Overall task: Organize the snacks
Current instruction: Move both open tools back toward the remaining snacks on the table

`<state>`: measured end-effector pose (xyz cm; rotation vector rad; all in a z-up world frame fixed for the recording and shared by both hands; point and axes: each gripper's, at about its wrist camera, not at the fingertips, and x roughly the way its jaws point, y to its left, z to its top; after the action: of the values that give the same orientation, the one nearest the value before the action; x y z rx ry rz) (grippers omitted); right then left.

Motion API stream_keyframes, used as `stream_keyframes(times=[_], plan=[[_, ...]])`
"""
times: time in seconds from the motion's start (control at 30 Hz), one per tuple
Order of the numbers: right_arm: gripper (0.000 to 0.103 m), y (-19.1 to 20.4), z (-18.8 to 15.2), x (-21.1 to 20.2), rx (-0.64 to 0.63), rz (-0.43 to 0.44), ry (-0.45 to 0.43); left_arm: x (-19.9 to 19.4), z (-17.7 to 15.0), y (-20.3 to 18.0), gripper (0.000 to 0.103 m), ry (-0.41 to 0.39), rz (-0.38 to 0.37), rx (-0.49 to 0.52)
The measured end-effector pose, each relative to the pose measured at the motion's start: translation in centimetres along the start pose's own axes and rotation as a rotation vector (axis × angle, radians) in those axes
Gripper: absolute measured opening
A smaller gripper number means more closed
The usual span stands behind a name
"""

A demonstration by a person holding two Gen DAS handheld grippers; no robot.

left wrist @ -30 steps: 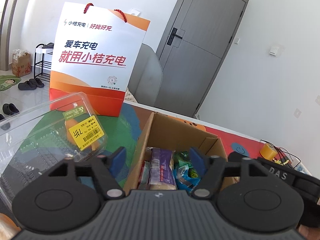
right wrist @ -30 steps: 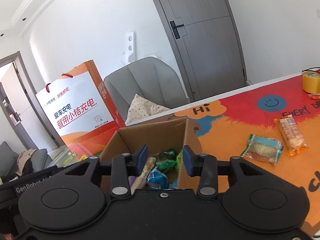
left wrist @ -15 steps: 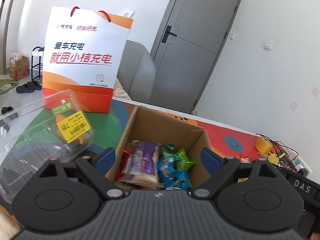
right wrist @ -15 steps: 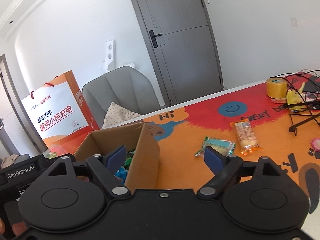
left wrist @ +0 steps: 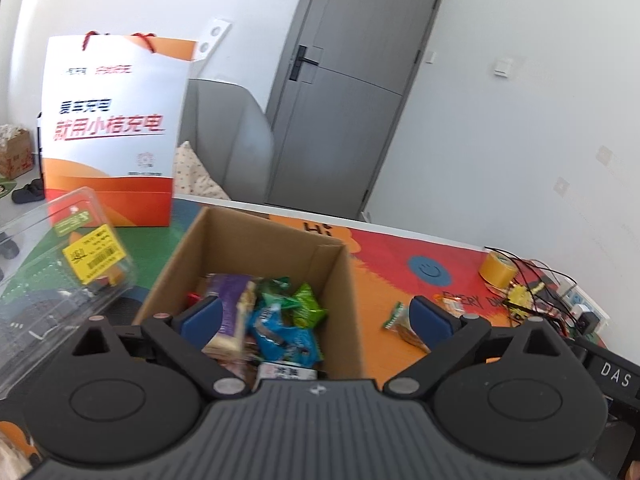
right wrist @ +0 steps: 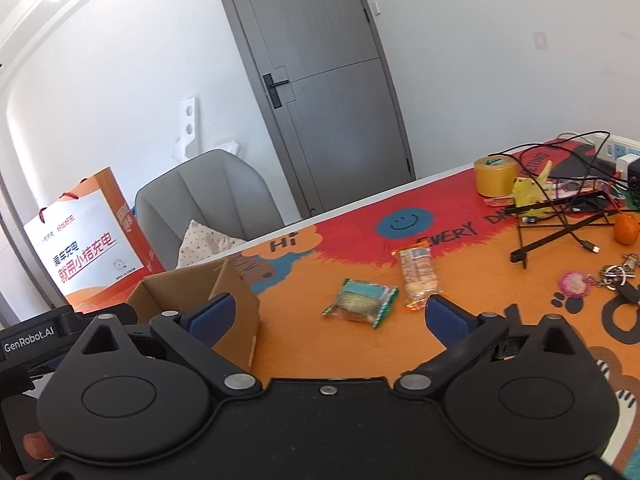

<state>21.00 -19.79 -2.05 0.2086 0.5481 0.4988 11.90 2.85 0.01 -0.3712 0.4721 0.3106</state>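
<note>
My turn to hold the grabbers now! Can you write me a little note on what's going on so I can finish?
Left gripper: jaws opening, nothing between them, over the cardboard box.
Right gripper: jaws opening, empty, facing the table mat.
Done: several snack packs are already in the box.
Left: the green-edged packet and the orange-wrapped biscuit pack lie flat on the mat, right of the box. The green-edged one is nearer, so probably take it first.

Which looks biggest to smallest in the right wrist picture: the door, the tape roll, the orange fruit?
1. The grey door, easily largest, though farthest away.
2. The yellow tape roll.
3. The orange fruit, smallest.
Tape and fruit lie at a similar distance, so that order seems fair.
</note>
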Motion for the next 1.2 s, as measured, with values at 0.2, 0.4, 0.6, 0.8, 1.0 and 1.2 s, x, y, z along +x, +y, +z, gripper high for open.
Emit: stream_keyframes(times=[0.2,0.4,0.6,0.8,1.0,1.2], plan=[[0.103,-2.1,0.2,-0.8,0.027,-0.025,-0.01,0.4,-0.3,-2.2,0.099,0.009,-0.021,0.032],[0.103,-3.8,0.4,-1.4,0.045,-0.04,-0.013,1.0,-0.5,-4.0,0.099,0.024,-0.033,0.058],[0.103,-5.4,0.7,-1.7,0.072,-0.054,-0.019,1.8,-0.8,-5.7,0.099,0.043,-0.048,0.085],[0.103,-6.9,0.9,-1.8,0.095,-0.061,-0.024,2.9,-1.0,-7.5,0.099,0.059,-0.056,0.116],[0.103,-8.4,1.1,-1.2,0.119,-0.074,-0.019,4.5,-1.1,-9.1,0.099,0.083,-0.063,0.143],[0.103,-9.8,1.3,-0.1,0.139,-0.086,-0.007,6.5,-1.1,-10.3,0.099,0.112,-0.06,0.161]])
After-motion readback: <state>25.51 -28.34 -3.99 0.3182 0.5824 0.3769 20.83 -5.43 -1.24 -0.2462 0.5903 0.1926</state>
